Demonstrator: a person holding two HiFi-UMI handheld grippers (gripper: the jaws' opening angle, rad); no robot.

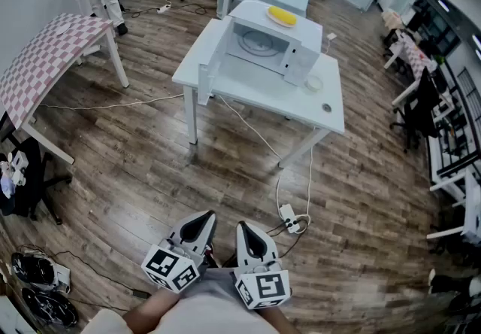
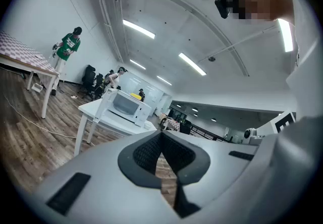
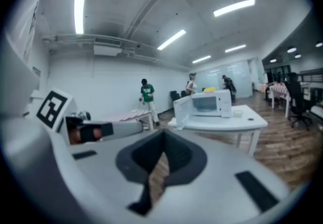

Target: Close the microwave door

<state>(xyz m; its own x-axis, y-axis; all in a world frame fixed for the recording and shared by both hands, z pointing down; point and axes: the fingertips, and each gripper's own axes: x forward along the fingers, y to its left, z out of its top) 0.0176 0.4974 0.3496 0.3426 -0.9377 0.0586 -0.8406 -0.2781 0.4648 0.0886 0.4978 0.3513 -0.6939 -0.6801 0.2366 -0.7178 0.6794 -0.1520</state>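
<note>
White microwave [image 1: 267,45] sits on the white table [image 1: 263,95], door [image 1: 210,69] swung wide open, yellow thing [image 1: 282,16] on top. Left gripper [image 1: 201,224] and right gripper [image 1: 249,238] are well short of that table, jaws pinched together, empty.

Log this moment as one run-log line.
phase: pre-approach | microwave: on white table, door open | left gripper: shut, empty | right gripper: shut, empty | both well short of microwave
</note>
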